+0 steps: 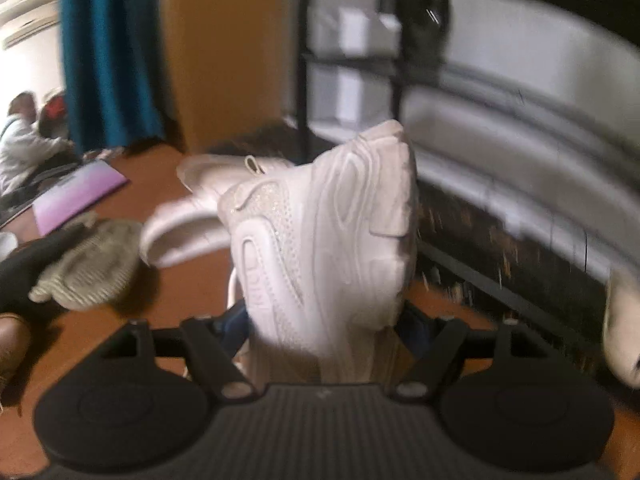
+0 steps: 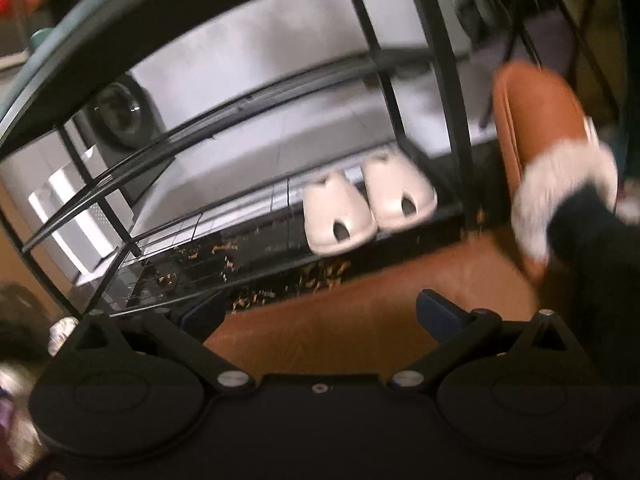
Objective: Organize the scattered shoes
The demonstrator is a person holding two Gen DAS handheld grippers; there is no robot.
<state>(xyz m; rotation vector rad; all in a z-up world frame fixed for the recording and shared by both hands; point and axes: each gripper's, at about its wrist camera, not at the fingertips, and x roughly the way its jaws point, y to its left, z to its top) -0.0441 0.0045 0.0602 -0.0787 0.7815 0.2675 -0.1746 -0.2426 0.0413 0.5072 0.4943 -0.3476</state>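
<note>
Right wrist view first: we see the black shoe rack filling most of the frame, its wire shelves curving over a dark patterned mat and a brown floor. On the lowest shelf a pair of cream clogs sits side by side, toes toward us. At the right edge, off the rack, a brown slipper with a white fur cuff stands tilted — a dark sleeve overlaps its cuff. Our right tool stands released, its blue-padded fingers wide apart with only floor between them.

From the left wrist view, our left tool is clenched on a white sneaker, the jaws pressing its heel end, with the toe pointing away toward the rack. Just behind it lies a second white sneaker on the floor, and left of that a grey knitted slipper — blurred.
</note>
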